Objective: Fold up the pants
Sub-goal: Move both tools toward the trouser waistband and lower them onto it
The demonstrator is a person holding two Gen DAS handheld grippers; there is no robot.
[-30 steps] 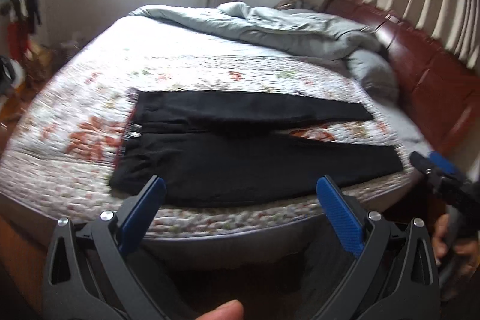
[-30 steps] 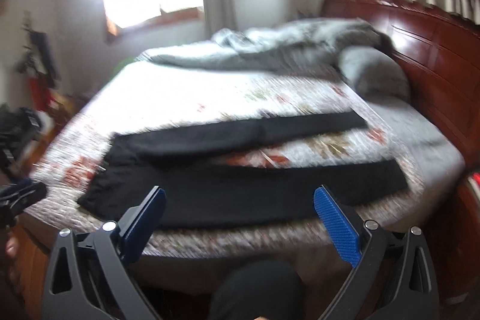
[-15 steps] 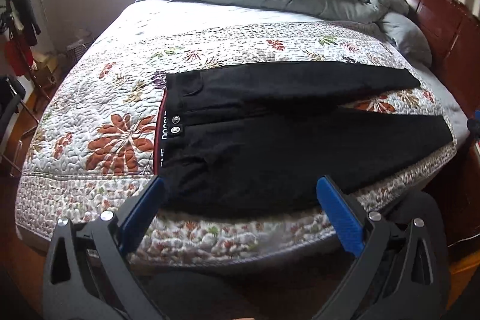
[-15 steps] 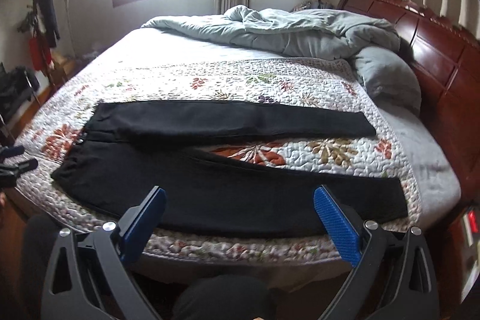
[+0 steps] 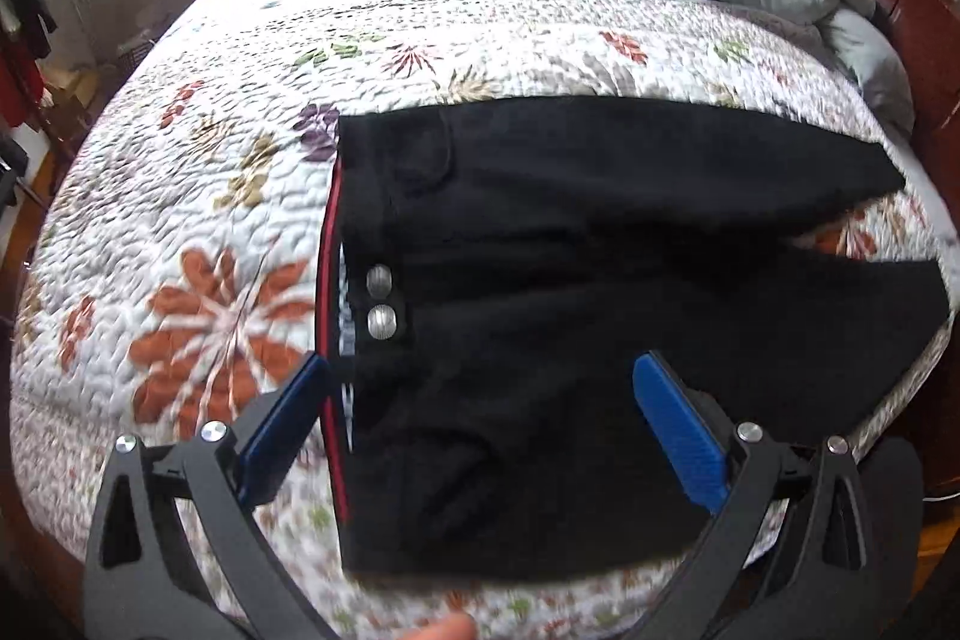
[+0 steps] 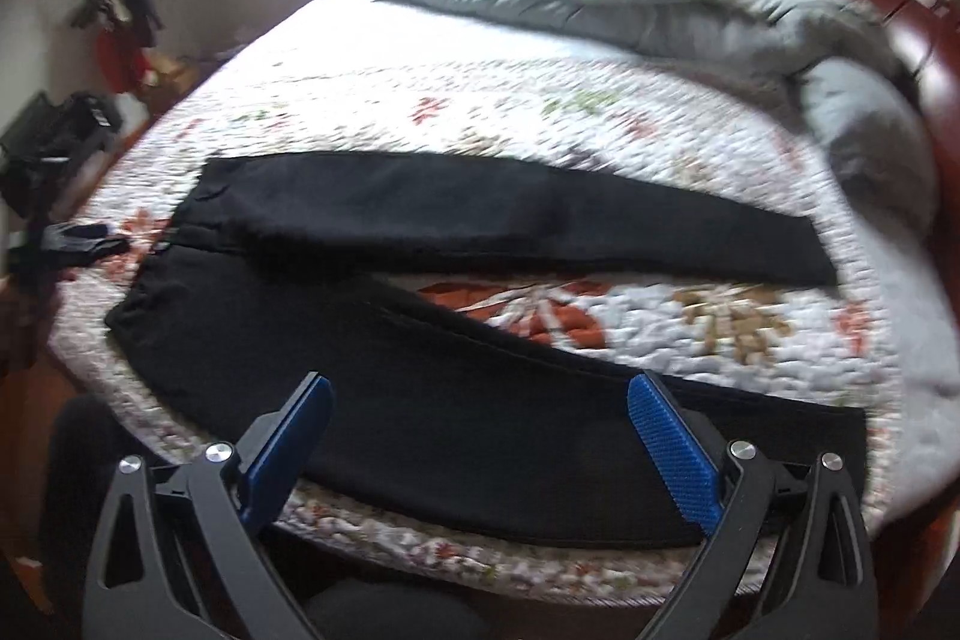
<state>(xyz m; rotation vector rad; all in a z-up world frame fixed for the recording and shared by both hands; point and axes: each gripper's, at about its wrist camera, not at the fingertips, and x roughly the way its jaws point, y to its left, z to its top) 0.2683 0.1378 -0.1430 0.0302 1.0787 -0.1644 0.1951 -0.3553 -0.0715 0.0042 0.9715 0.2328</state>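
While lying flat on quilt (image 5: 198, 244), pants (image 5: 540, 280) spreading under left claw (image 5: 480, 424), right claw (image 6: 477, 430) hovering above leg, both jaws standing spread.

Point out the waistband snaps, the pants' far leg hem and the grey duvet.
waistband snaps (image 5: 379, 300), left wrist view, between the two metal studs.
far leg hem (image 6: 825, 253), right wrist view, cuff end.
grey duvet (image 6: 690, 10), right wrist view, bunched middle.

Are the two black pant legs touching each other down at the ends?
Apart. In the right wrist view the flowered quilt shows plainly between the two legs of the pants at their ends.
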